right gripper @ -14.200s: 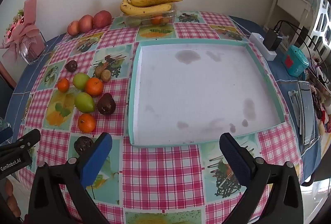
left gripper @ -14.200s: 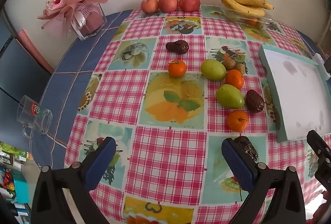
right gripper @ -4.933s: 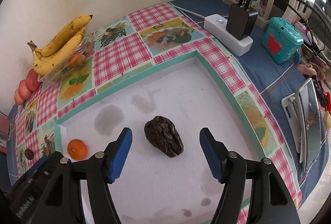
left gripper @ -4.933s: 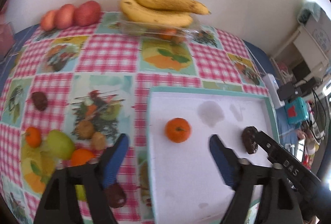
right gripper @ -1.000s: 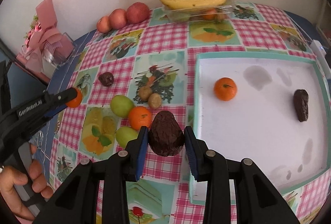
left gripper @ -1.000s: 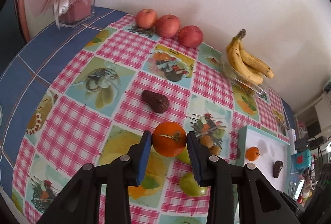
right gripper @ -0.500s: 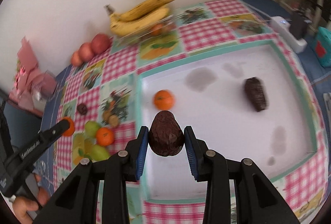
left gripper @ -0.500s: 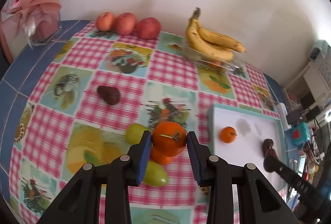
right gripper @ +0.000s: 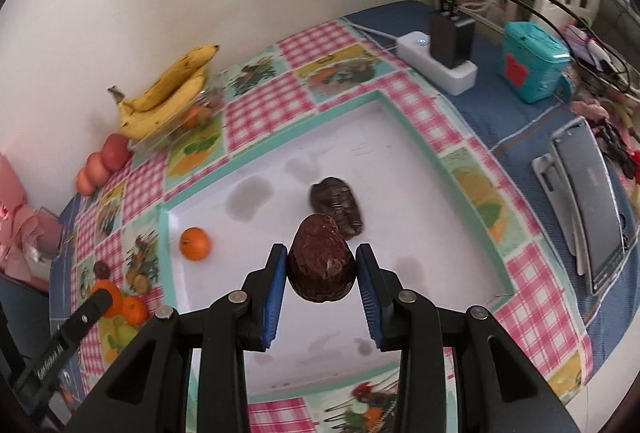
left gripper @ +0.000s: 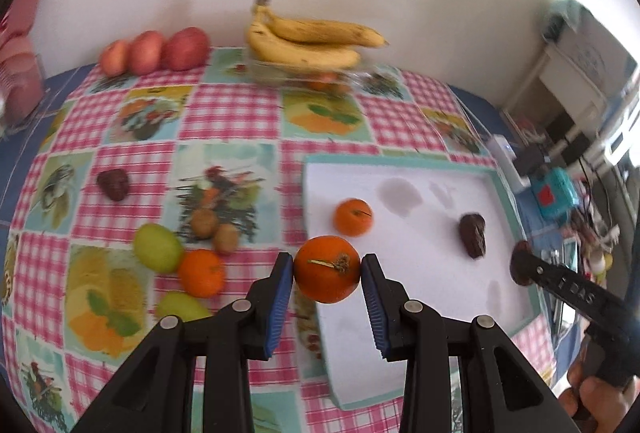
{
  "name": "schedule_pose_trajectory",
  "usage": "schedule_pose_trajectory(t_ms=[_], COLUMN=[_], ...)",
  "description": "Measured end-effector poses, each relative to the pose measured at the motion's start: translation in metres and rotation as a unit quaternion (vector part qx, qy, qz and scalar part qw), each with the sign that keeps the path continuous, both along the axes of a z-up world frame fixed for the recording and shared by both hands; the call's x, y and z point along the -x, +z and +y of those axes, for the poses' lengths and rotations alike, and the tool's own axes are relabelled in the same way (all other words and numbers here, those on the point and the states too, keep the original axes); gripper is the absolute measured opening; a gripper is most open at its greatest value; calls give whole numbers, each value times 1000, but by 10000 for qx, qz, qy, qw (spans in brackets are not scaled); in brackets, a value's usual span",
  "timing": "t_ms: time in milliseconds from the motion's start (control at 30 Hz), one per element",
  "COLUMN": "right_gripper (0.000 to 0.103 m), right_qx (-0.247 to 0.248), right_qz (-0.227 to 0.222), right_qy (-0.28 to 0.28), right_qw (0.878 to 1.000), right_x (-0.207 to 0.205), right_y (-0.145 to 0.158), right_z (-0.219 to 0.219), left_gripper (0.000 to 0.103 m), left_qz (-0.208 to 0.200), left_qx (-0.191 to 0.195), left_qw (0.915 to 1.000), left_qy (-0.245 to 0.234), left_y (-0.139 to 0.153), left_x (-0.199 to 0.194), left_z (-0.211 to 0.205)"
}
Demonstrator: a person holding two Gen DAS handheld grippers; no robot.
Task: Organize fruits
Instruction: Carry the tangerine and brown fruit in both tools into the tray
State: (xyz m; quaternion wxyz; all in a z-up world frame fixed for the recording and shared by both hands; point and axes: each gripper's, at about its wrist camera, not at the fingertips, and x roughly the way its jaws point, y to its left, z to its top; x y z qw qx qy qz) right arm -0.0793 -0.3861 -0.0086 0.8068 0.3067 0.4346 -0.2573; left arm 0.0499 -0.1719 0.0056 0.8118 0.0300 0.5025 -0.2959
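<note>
The left gripper [left gripper: 327, 283] pinches a tangerine [left gripper: 327, 269] above the near-left edge of the white tray [left gripper: 516, 201]. The right gripper [right gripper: 322, 283] clamps a dark avocado [right gripper: 321, 265] over the tray's middle — another avocado [right gripper: 337, 205] and a second tangerine [right gripper: 195, 243] lie inside.

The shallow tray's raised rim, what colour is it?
Teal, around a white floor; the tray rim shows best in the right wrist view.

Left gripper [left gripper: 327, 271] angled downward, jaws clamped on an orange [left gripper: 327, 269]; right gripper [right gripper: 322, 271] likewise, jaws clamped on an avocado [right gripper: 322, 265].
</note>
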Motion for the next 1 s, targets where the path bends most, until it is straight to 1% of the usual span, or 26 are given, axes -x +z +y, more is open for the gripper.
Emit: schedule_pose_trajectory(t_ms=[133,200,300,400,533,633,700,1000], right_gripper=[37,37,37,37,37,37,37,37], right_qx=[173,229,134,254,216,106,21,86], right_qz=[362,572,717,855,957,999,988,1065], right_qy=[-92,-130,-266,-362,-435,-464,-494,-495], right_qw=[9992,9980,9970,9954,9942,9939,9939,9930], right_x=[-1,-2,1,5,6,7,7,4], right_y=[-11,-21,-34,-37,-45,-53,-56,-58], right_z=[-7,-11,-19,-24,-28,-28,-29,-27], left_gripper=[37,37,37,37,37,37,37,37], left_qz=[29,21,18,67,7,37,81,229], left_qx=[-129,-179,-257,-231,-319,-404,-454,-640], left_qw=[9998,9996,9992,9990,9981,9972,9969,9958], left_qy=[-157,-236,-296,-366,-531,-630,-643,-616], left_y=[-11,-16,-22,-27,-33,-39,-44,-59], left_x=[5,6,7,9,12,13,13,10], left_z=[-14,-20,-27,-33,-44,-50,-52,-53])
